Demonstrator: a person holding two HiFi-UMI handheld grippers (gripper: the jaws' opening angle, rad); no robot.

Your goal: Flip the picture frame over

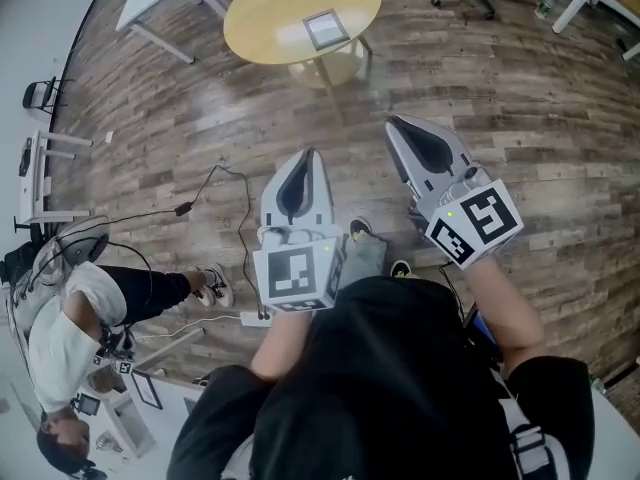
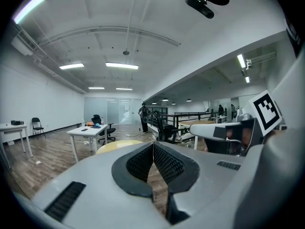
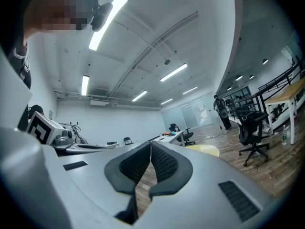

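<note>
Grippers, two, both empty: we hold the left gripper (image 1: 309,156) and the right gripper (image 1: 393,125) side by side, each with its jaws pressed together on nothing, as each gripper's own view confirms. Item sought: picture frame (image 1: 326,30), lying flat on the round yellow table (image 1: 262,30), well ahead of both tips and roughly between their lines, with bare wooden floor (image 1: 520,118) in the gap. Progress, as we judge it: none yet; the frame is untouched. Left to do: close the gap to the table, part the jaws, take an edge, turn the frame over and set it down. Not legible: which face of the frame is up; we make out only a grey centre inside a pale border. Each gripper view shows just a sliver of the yellow top beyond its jaws, and the frame cannot be made out there. Our own torso cuts off the lower part of the head view.
</note>
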